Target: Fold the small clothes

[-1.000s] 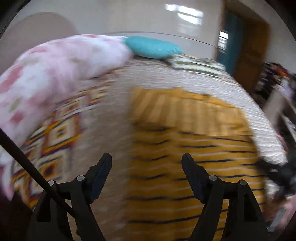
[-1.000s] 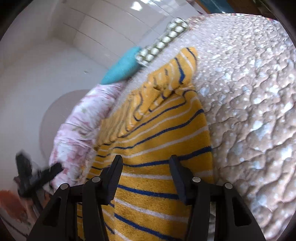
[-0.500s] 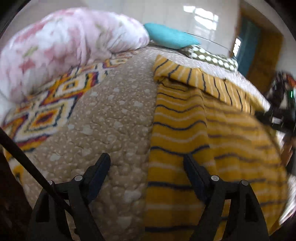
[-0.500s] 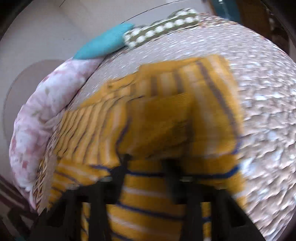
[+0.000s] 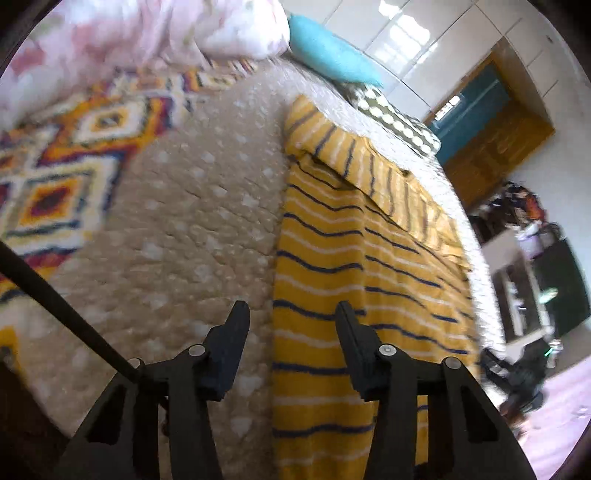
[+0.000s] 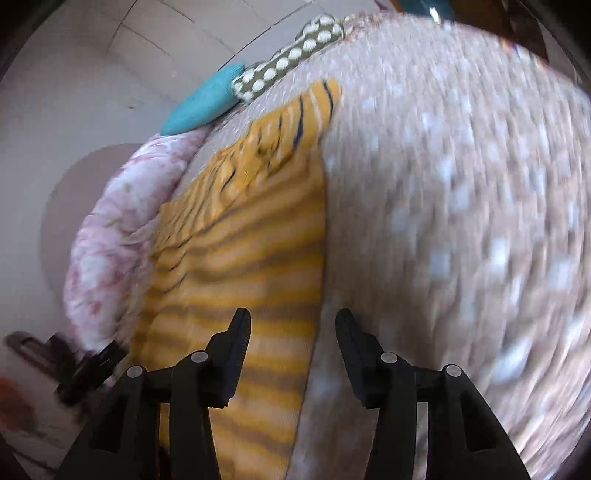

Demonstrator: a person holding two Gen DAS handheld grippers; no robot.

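Note:
A yellow garment with navy and white stripes (image 5: 354,266) lies flat on the beige dotted quilt (image 5: 192,221), its far end folded back over itself. My left gripper (image 5: 291,317) is open and empty, straddling the garment's left edge near its near end. In the right wrist view the same garment (image 6: 243,258) lies left of centre, blurred. My right gripper (image 6: 291,325) is open and empty, straddling the garment's right edge. The right gripper also shows small at the lower right of the left wrist view (image 5: 517,373).
A pink floral duvet (image 5: 129,33), a teal pillow (image 5: 328,55) and a dotted green pillow (image 5: 399,118) lie at the bed's far end. A patterned orange blanket (image 5: 59,166) lies to the left. A doorway (image 5: 491,122) and shelves (image 5: 528,273) stand beyond the bed's right side.
Both grippers have shifted outward from over the garment to its two side edges. The left gripper's fingers stand closer together than before. Both stay empty.

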